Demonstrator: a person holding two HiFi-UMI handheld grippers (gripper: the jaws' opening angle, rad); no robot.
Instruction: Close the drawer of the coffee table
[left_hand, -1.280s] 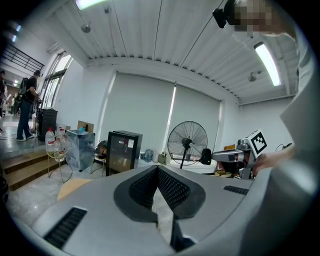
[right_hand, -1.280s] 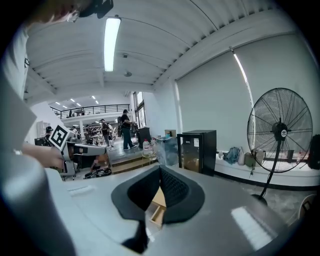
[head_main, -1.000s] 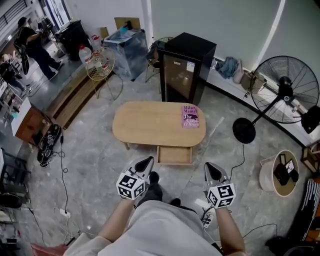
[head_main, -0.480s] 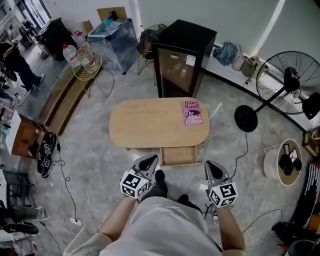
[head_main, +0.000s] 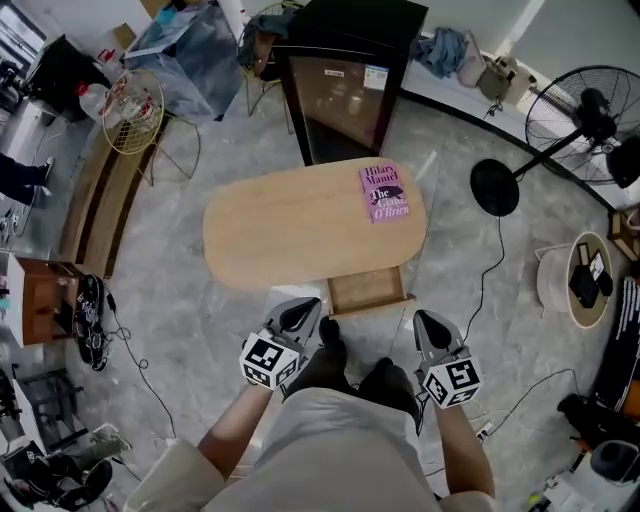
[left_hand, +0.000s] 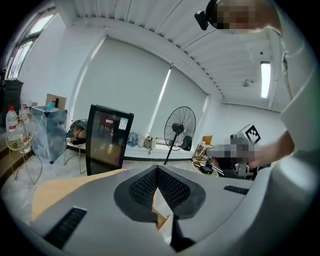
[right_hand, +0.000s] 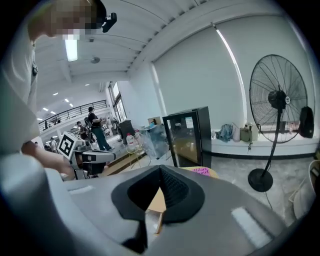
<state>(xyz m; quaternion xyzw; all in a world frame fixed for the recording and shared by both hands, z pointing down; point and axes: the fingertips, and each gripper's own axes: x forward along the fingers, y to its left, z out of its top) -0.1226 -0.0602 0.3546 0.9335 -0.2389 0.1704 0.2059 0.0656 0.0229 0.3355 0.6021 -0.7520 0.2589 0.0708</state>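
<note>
One broad oval pale-wood worktop (head_main: 290, 235) sits mid-floor, and its shallow wooden drawer (head_main: 367, 290) juts out on the near side, right of centre. Left hand-held gripper (head_main: 303, 310) and right hand-held gripper (head_main: 430, 325) flank its near end, jaws pressed together, holding nothing. Smart play: tips square on the drawer front, centred, pushing straight toward the far side.

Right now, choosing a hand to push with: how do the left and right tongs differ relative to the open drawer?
The left tongs sit left of the drawer, the right tongs right of it. The left tongs angle clearly toward it; the right tongs only slightly. Both are shut and empty.
</note>
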